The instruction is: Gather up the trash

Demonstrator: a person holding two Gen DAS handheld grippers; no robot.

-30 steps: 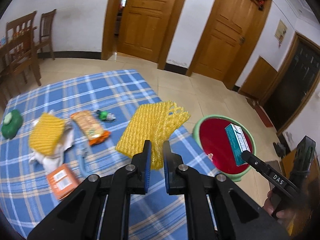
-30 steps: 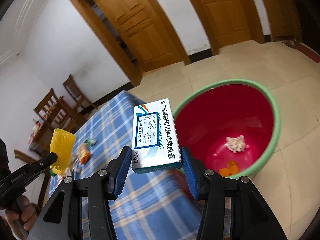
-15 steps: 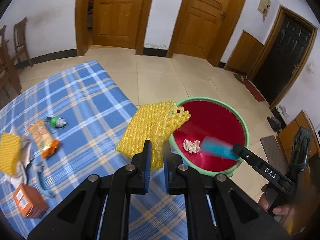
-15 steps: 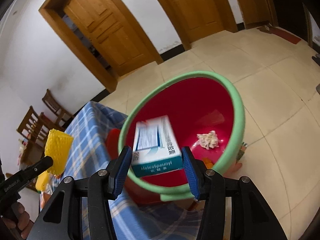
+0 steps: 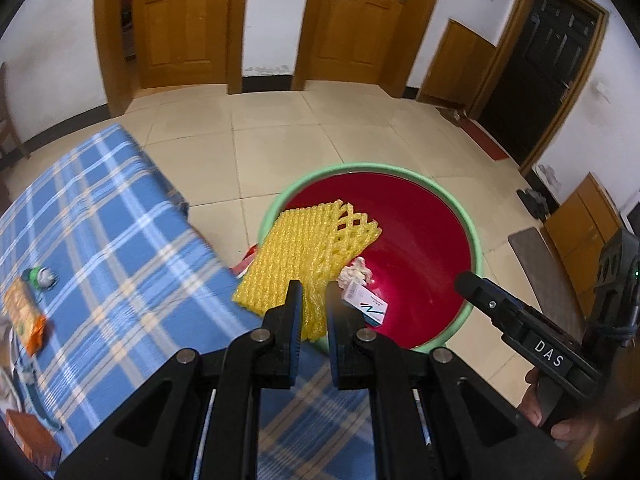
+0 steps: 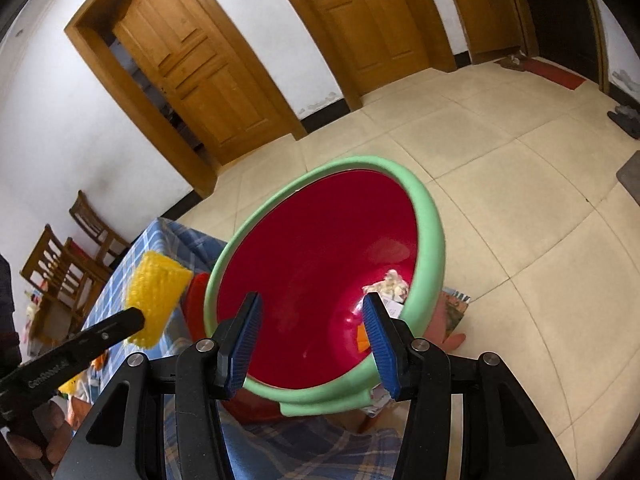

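Pinching yellow foam net (image 5: 308, 256) over basin (image 5: 472, 248): left jaws; right jaws spread, empty

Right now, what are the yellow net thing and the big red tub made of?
The yellow net looks like soft foam mesh: puffy strands, matte, open diamond holes. The red tub looks like hard plastic: its inside is smooth and glossy with light patches, and its green rim looks duller.
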